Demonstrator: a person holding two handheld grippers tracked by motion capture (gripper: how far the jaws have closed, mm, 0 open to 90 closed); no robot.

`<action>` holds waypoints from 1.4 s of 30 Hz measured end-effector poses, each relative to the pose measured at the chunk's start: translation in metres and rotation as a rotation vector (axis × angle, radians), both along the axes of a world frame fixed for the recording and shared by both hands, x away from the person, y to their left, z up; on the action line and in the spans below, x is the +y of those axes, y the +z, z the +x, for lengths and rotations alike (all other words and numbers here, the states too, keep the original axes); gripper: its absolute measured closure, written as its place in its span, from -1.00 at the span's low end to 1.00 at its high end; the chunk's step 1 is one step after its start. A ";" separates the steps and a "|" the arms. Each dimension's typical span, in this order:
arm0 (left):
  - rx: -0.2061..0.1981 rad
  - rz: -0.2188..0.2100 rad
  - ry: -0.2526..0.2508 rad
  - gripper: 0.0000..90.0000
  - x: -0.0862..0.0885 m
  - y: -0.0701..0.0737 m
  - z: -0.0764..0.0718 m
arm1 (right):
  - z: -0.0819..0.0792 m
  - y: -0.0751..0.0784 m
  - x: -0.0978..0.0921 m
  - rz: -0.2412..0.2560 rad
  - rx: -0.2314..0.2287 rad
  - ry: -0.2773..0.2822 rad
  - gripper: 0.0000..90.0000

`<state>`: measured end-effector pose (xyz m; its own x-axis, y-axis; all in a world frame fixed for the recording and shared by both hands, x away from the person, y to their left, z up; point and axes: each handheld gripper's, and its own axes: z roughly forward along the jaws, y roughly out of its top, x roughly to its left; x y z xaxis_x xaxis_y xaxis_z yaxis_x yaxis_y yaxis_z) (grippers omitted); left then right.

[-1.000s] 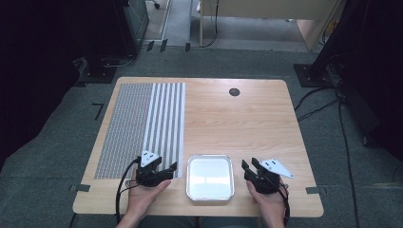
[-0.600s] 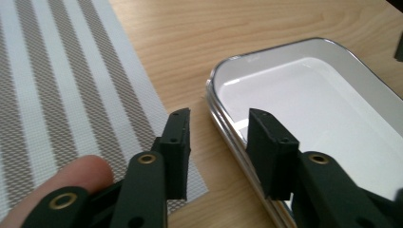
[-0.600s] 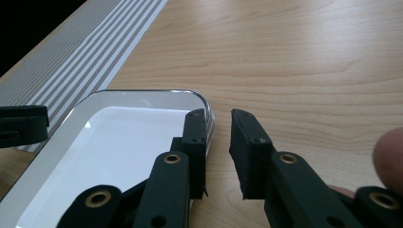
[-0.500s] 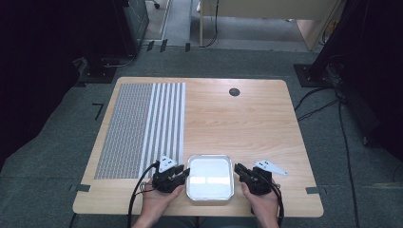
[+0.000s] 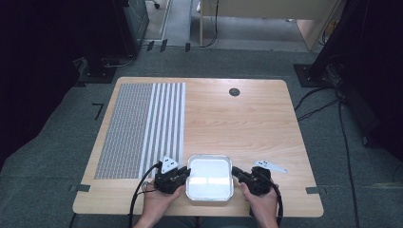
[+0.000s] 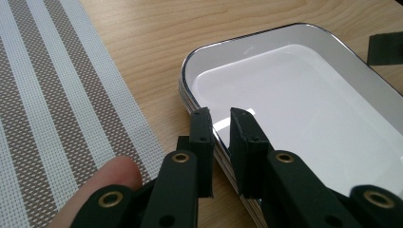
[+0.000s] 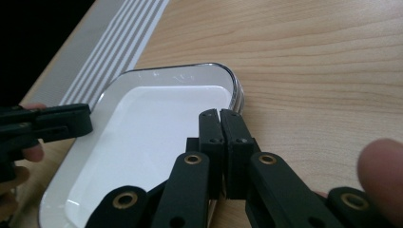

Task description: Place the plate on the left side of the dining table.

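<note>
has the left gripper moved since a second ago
Yes. In the high view the left gripper has shifted right, off the striped mat's corner and up against the white tray's left rim.

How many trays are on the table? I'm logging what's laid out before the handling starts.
1: a white tray at the table's near edge, between the left gripper and right gripper, beside the striped mat.

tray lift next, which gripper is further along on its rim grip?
Right, probably. The right gripper has its jaws pressed together over the tray rim, apparently clamping it. The left gripper straddles the opposite rim with a visible gap between its jaws, so it must close first.
</note>
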<state>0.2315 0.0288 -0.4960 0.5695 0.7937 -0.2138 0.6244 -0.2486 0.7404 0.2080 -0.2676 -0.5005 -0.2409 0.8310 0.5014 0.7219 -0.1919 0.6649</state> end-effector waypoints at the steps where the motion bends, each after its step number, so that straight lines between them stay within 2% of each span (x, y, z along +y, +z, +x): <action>1: -0.004 -0.001 -0.001 0.81 -0.001 0.000 -0.001 | 0.000 0.001 -0.001 0.066 0.010 0.019 0.99; 4: -0.007 0.003 -0.004 0.81 -0.001 0.000 -0.001 | -0.001 0.001 0.002 0.059 0.008 0.023 0.97; 5: -0.008 0.003 -0.003 0.80 -0.001 0.000 -0.001 | -0.004 0.002 0.004 0.014 -0.008 -0.012 0.96; 6: -0.007 0.003 -0.004 0.80 -0.001 0.000 -0.001 | -0.004 0.002 0.004 0.014 -0.008 -0.012 0.96; 8: -0.004 0.001 -0.002 0.80 -0.001 -0.001 -0.001 | -0.003 0.000 0.002 0.013 0.006 -0.050 0.93; 10: -0.006 0.002 0.001 0.79 -0.001 -0.001 -0.002 | -0.001 -0.004 -0.002 0.053 0.045 -0.045 0.92; 12: -0.004 -0.001 0.003 0.79 -0.001 -0.001 -0.003 | -0.001 -0.005 -0.003 0.079 0.054 -0.048 0.95; 16: -0.001 -0.012 0.003 0.78 -0.001 -0.002 -0.004 | 0.000 -0.005 -0.005 0.090 0.056 -0.042 0.96; 17: 0.002 -0.015 -0.003 0.78 0.000 -0.003 -0.004 | 0.001 -0.006 -0.009 0.149 0.071 -0.044 0.96; 18: 0.002 -0.015 -0.003 0.78 0.000 -0.003 -0.004 | 0.001 -0.006 -0.009 0.149 0.071 -0.044 0.96; 19: 0.003 -0.018 -0.004 0.78 0.000 -0.003 -0.004 | 0.002 -0.007 -0.012 0.187 0.075 -0.044 0.96; 21: 0.003 -0.013 -0.005 0.78 0.000 -0.003 -0.005 | 0.002 -0.007 -0.013 0.204 0.072 -0.046 0.96; 28: 0.003 -0.020 -0.003 0.77 0.000 -0.003 -0.005 | 0.003 -0.011 -0.009 0.185 0.084 -0.047 0.90; 31: 0.001 -0.025 -0.013 0.76 -0.001 -0.004 -0.006 | 0.002 -0.008 -0.006 0.140 0.075 -0.075 0.94; 34: -0.011 -0.017 -0.016 0.72 -0.002 -0.004 -0.007 | 0.002 -0.006 -0.005 0.130 0.069 -0.097 0.97; 36: -0.017 -0.027 -0.018 0.60 -0.003 -0.003 -0.008 | 0.003 -0.005 -0.005 0.133 0.072 -0.116 0.99; 37: -0.017 -0.052 -0.016 0.56 -0.001 0.000 -0.008 | 0.003 -0.004 -0.004 0.136 0.073 -0.129 1.00; 38: -0.017 -0.052 -0.016 0.54 -0.001 0.000 -0.008 | 0.003 -0.004 -0.004 0.136 0.073 -0.129 1.00; 39: -0.016 -0.076 -0.006 0.49 0.001 0.002 -0.007 | 0.002 -0.001 -0.004 0.139 0.062 -0.134 1.00; 42: -0.009 -0.088 -0.001 0.43 0.003 0.003 -0.006 | 0.001 0.003 -0.005 0.143 0.047 -0.140 1.00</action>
<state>0.2253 0.0320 -0.4925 0.5721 0.7717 -0.2779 0.6176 -0.1824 0.7650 0.2090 -0.2730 -0.4979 -0.1013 0.7744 0.6246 0.7110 -0.3828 0.5898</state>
